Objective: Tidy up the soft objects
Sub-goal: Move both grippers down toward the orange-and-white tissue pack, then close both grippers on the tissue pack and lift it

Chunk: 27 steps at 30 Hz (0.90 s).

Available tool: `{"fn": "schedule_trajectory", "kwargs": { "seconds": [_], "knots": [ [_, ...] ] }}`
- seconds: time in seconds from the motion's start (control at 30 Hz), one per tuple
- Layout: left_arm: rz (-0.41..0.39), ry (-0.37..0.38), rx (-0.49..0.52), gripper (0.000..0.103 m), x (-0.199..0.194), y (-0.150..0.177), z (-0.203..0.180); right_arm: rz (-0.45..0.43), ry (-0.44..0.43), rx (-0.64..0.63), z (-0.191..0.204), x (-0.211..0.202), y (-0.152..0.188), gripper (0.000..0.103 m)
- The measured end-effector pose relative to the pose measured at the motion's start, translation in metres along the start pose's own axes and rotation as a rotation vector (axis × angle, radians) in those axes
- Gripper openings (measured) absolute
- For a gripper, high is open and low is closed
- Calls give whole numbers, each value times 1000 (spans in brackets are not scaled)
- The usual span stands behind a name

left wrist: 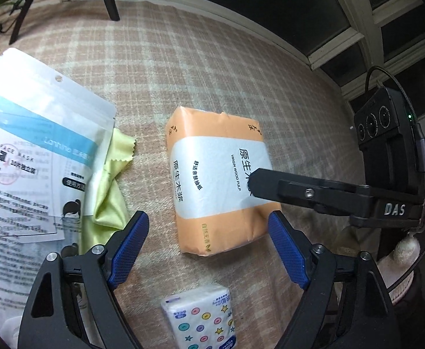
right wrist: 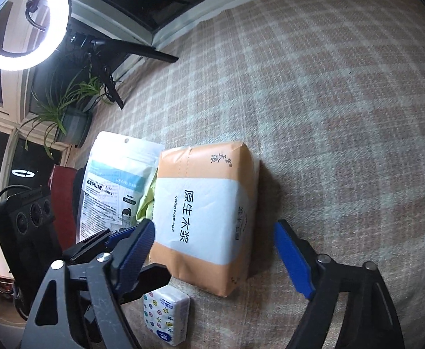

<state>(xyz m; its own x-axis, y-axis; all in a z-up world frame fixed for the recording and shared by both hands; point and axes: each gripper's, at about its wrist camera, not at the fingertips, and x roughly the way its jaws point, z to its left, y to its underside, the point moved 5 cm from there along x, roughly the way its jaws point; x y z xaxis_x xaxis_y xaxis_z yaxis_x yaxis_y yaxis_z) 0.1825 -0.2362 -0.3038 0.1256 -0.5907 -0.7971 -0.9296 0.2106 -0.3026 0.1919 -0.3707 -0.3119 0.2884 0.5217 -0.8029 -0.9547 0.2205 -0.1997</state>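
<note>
An orange tissue pack (left wrist: 218, 180) with a white label lies on the plaid cloth; it also shows in the right wrist view (right wrist: 203, 218). My left gripper (left wrist: 208, 235) is open just before its near end. My right gripper (right wrist: 215, 241) is open, its jaws on either side of the pack; its finger (left wrist: 299, 192) reaches over the pack from the right. A small patterned tissue packet (left wrist: 201, 317) lies near me, also in the right wrist view (right wrist: 166, 317). A white face-mask bag (left wrist: 32, 157) overlaps a yellow-green cloth (left wrist: 107, 192) at the left.
The plaid cloth (right wrist: 343, 116) stretches far and right. A lit ring light (right wrist: 23, 20) on a tripod and a potted plant (right wrist: 67, 107) stand beyond the left edge. Dark windows run along the back. A pink-socked foot (left wrist: 398, 264) is at the right.
</note>
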Motion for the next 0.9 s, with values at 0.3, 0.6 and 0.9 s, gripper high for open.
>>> {"fn": "schedule_trajectory", "kwargs": {
  "seconds": [0.3,0.6,0.9],
  "knots": [
    [18,24,14,57,17,-6,-10,51,2,-15,5,10,2,53],
    [-14,5,28,55,4,-5,-17,46,14,-31,14,6,4,48],
    [-110,-26,66,55,-48,4,-25,2,9,-84,51,-20,11,47]
  ]
}}
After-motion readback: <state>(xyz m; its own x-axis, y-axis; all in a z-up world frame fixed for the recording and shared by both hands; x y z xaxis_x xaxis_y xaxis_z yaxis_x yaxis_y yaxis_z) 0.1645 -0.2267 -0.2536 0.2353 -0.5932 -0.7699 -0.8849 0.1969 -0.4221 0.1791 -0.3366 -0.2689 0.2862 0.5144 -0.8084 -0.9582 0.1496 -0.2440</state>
